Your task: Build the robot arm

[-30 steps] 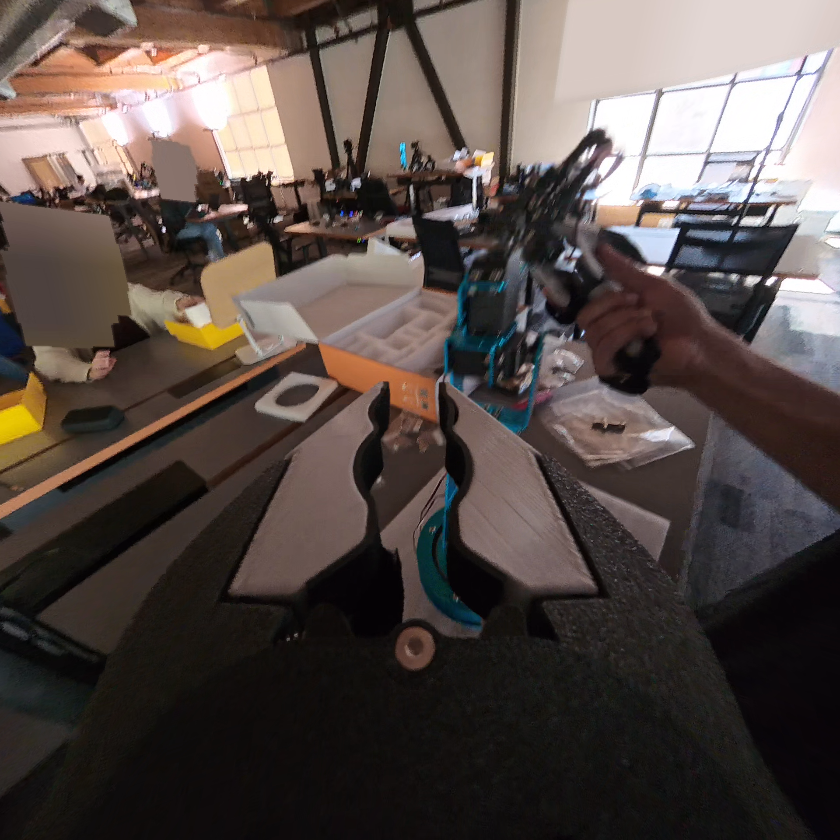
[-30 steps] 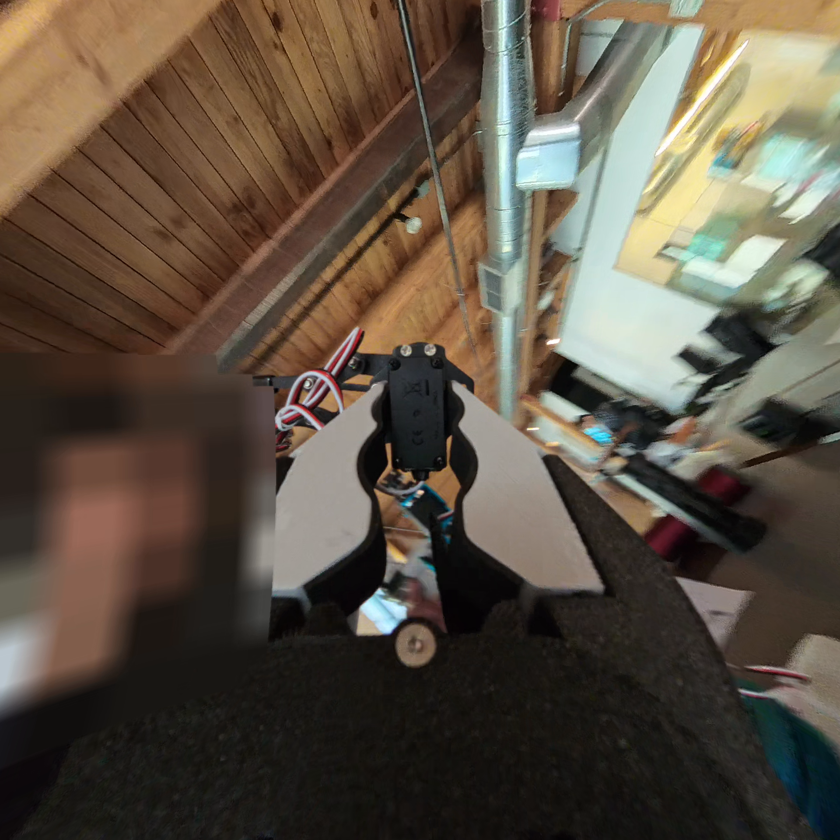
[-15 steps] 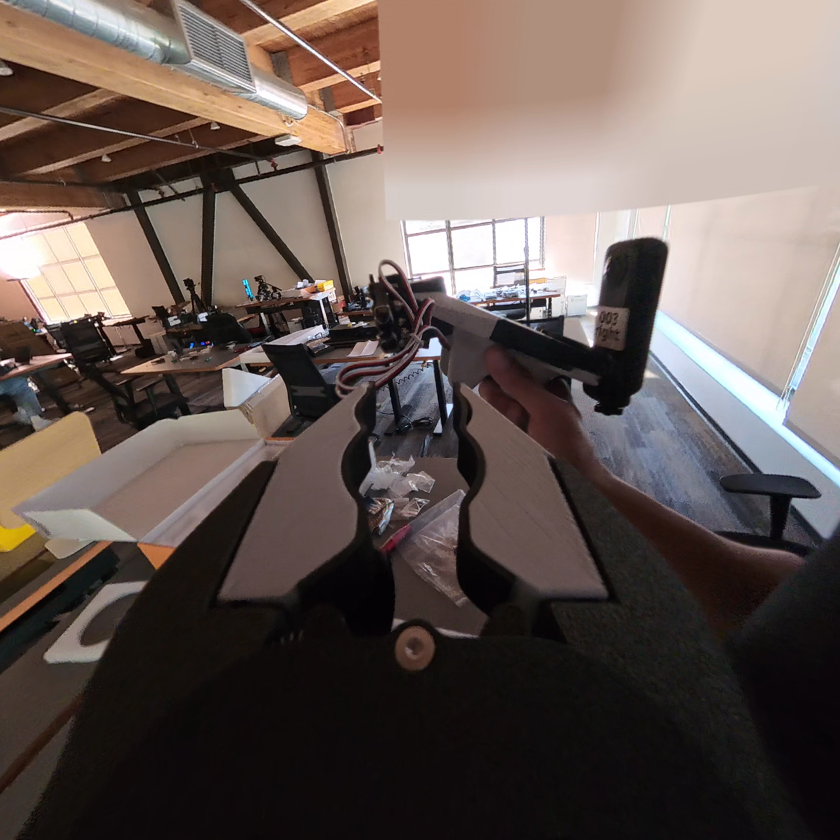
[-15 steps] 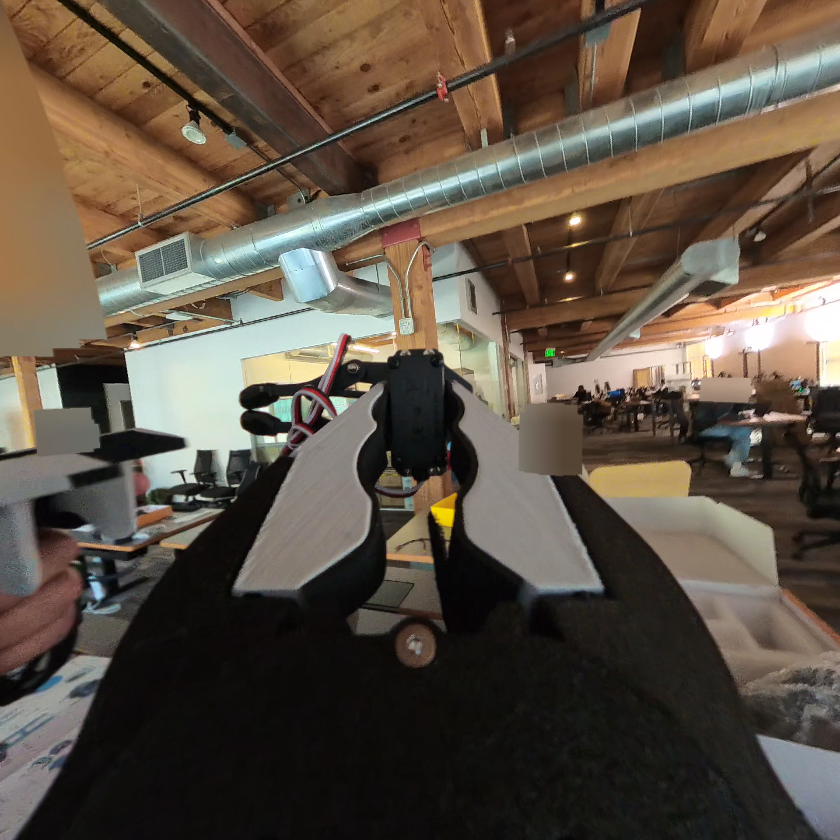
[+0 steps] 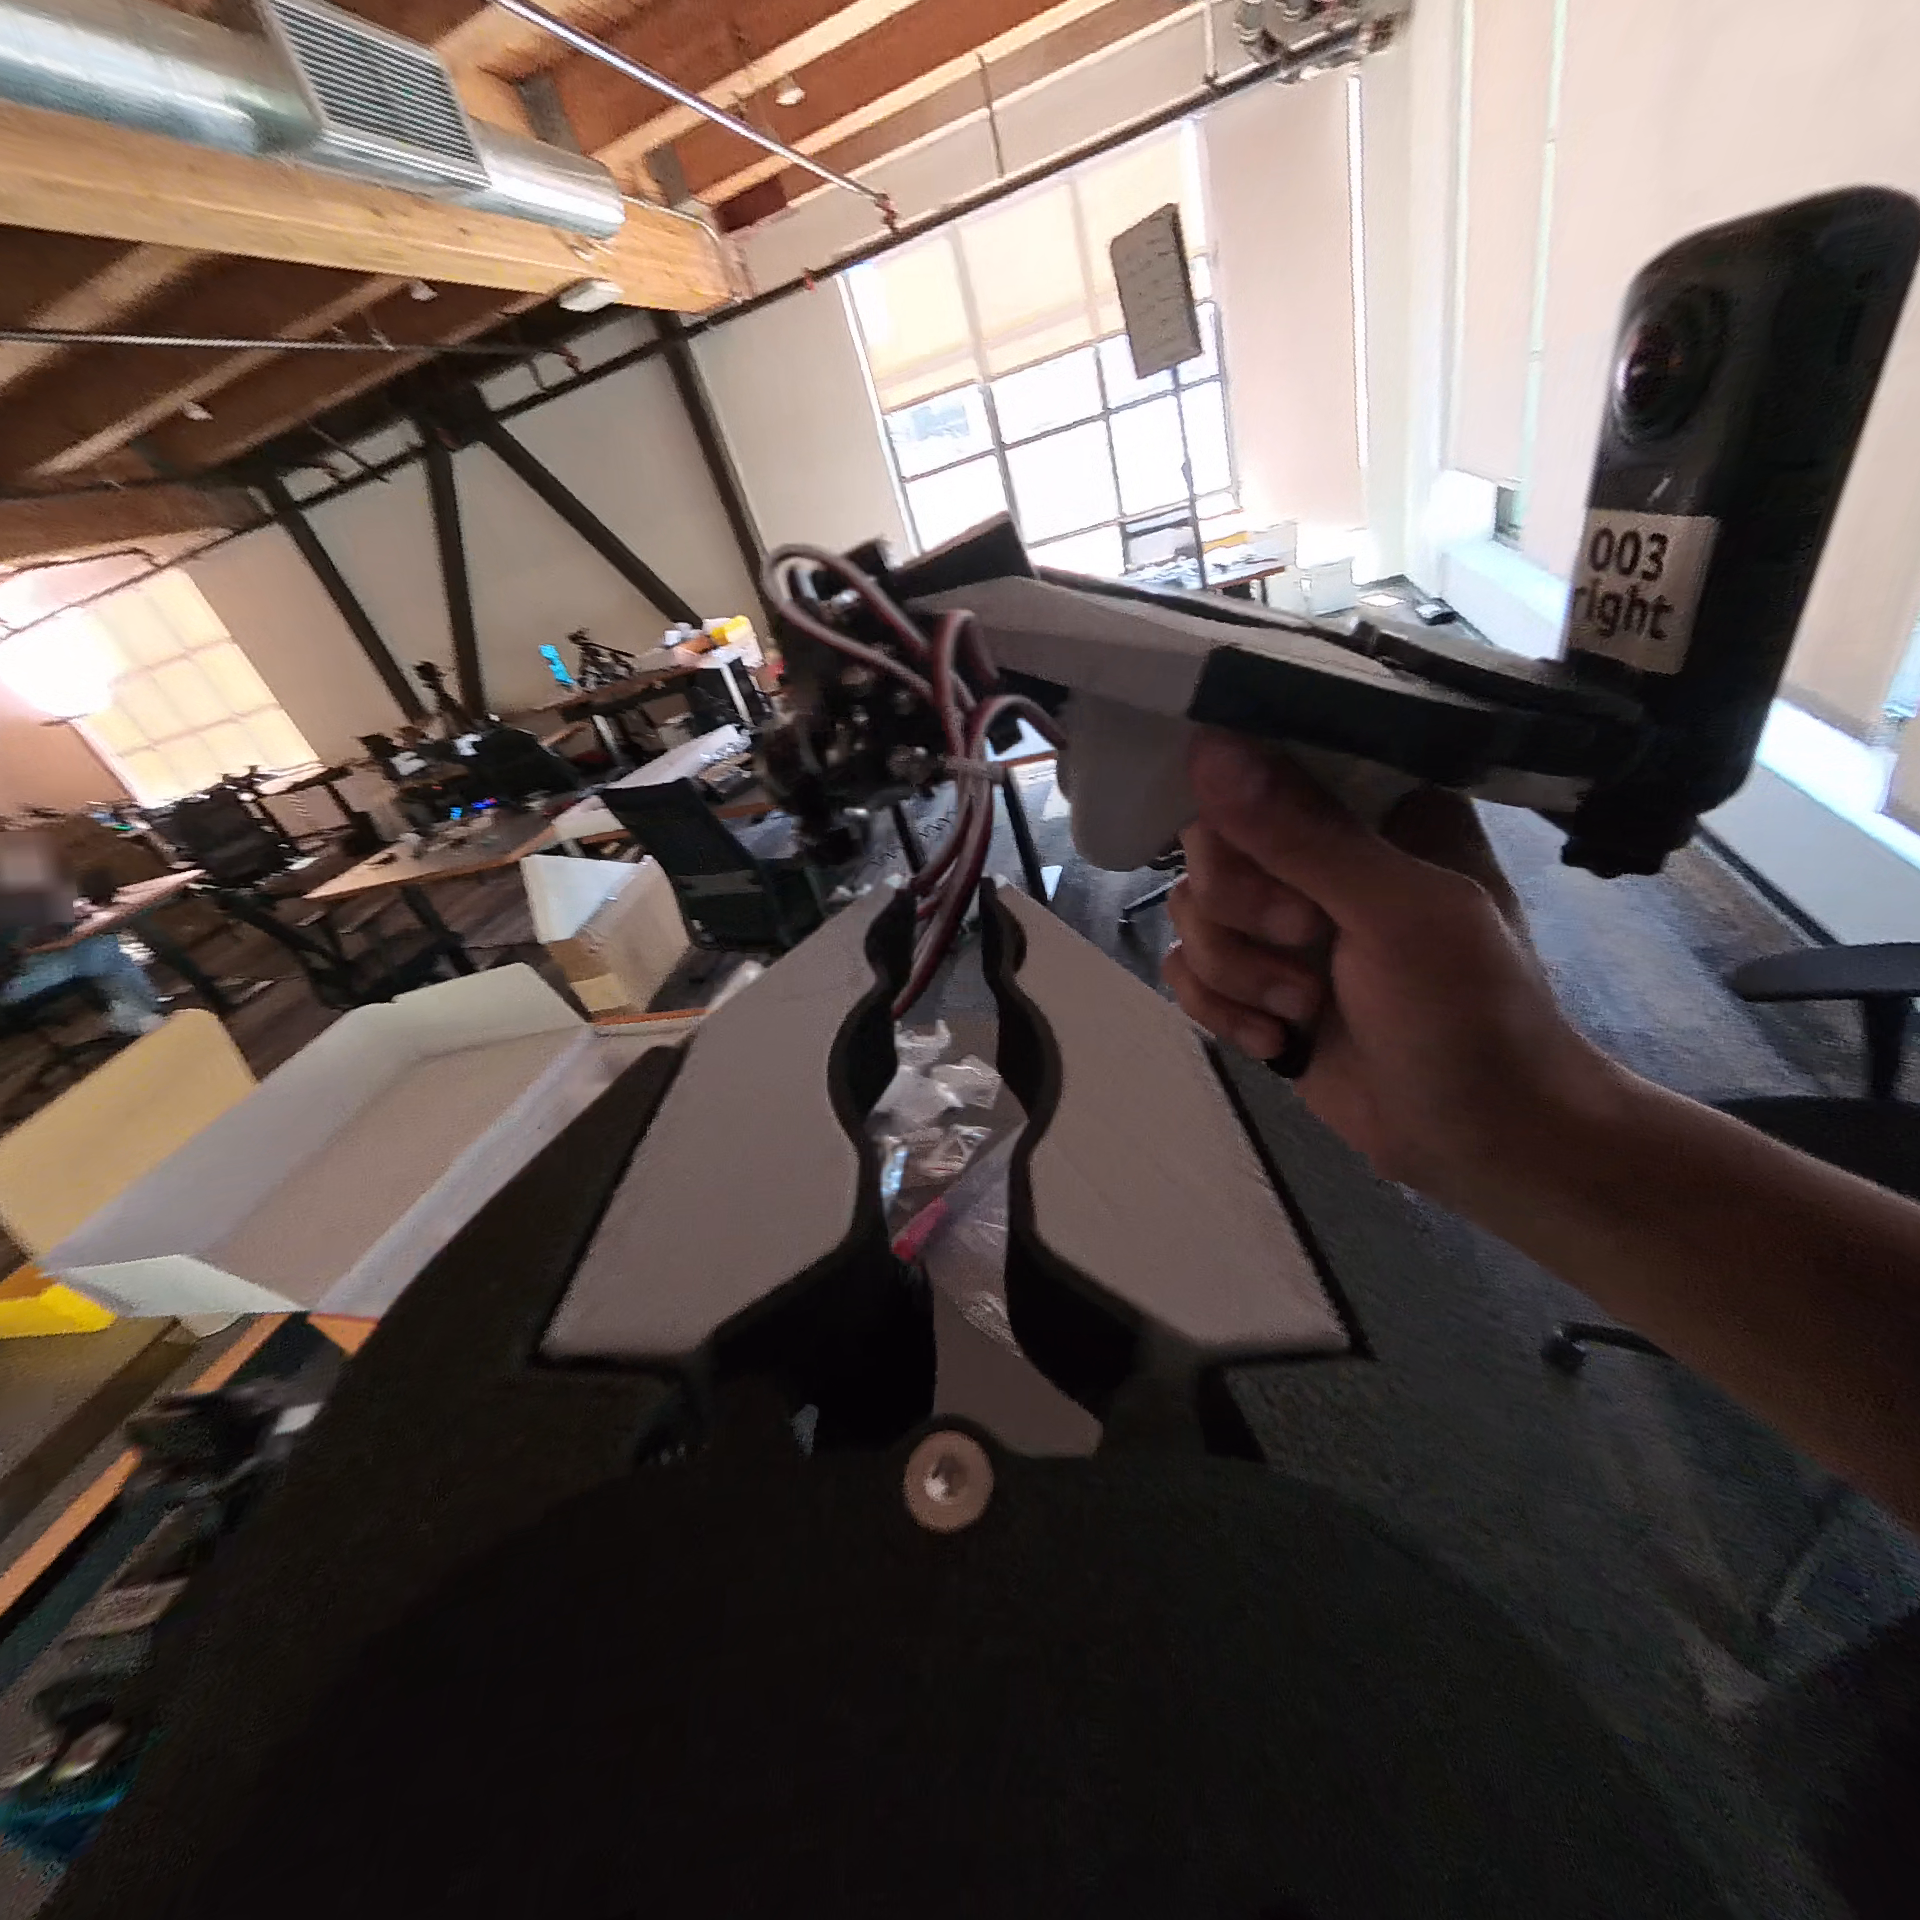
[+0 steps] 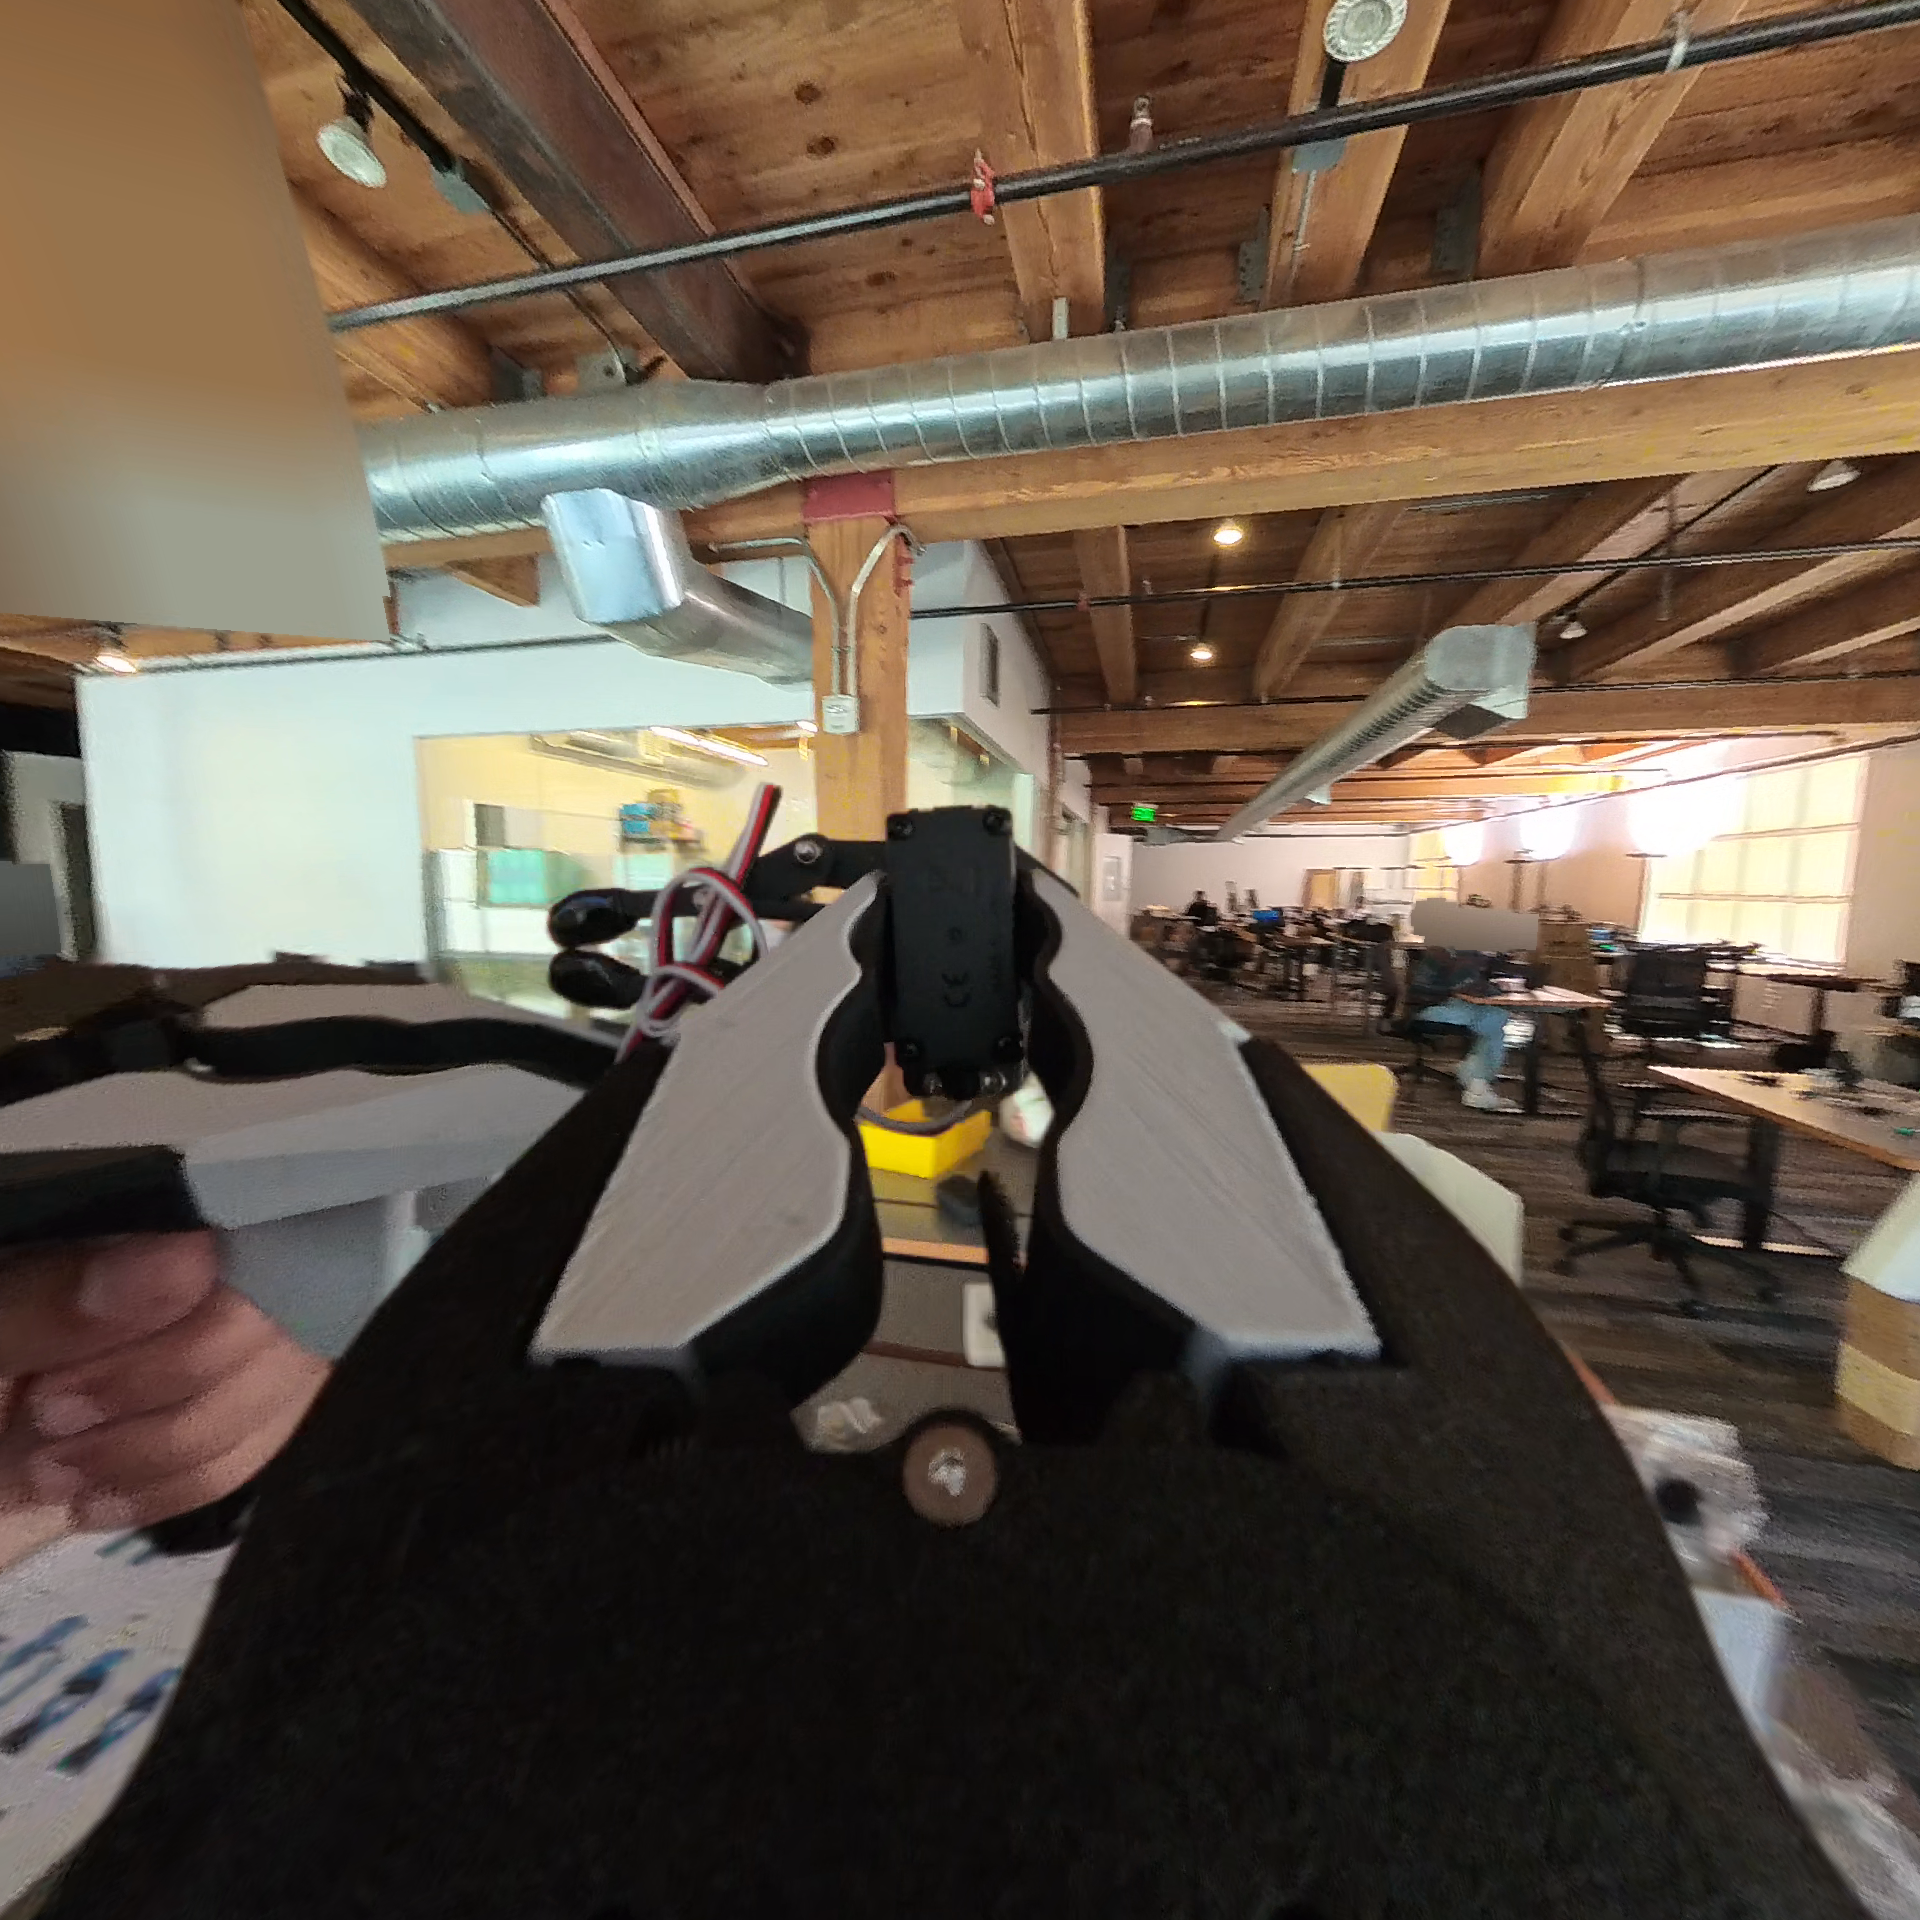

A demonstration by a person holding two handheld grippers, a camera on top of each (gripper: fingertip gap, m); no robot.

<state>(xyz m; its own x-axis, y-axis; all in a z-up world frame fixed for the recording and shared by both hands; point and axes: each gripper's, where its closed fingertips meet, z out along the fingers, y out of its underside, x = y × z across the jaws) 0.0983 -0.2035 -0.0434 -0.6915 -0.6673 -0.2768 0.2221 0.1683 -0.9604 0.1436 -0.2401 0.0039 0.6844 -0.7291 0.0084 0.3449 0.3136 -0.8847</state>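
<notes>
My right gripper [image 6: 951, 883] is shut on a black servo motor [image 6: 951, 987] and holds it upright in the air. A black claw-like linkage [image 6: 592, 945] and red, white and black wires [image 6: 696, 956] hang off the servo's left side. In the left wrist view, a hand holds the right gripper [image 5: 883, 623] at upper right, with the servo assembly [image 5: 831, 727] at its tips. My left gripper [image 5: 945, 909] is raised just below it, and its jaws stand nearly together around the wires [image 5: 935, 883]. The left gripper also shows in the right wrist view [image 6: 613, 1049], coming in from the left.
Below are an open white box with an orange base [image 5: 364, 1122] and clear plastic bags of small parts [image 5: 935, 1143] on a dark table. A yellow bin [image 6: 920, 1143] sits farther off. Desks, office chairs [image 6: 1662, 1143] and seated people fill the room behind. The tips of one gripper are about 8 centimeters away from the tips of the other.
Both grippers have risen from the table. The right gripper swung level with the servo in it. The left gripper's jaws have narrowed around the hanging wires.
</notes>
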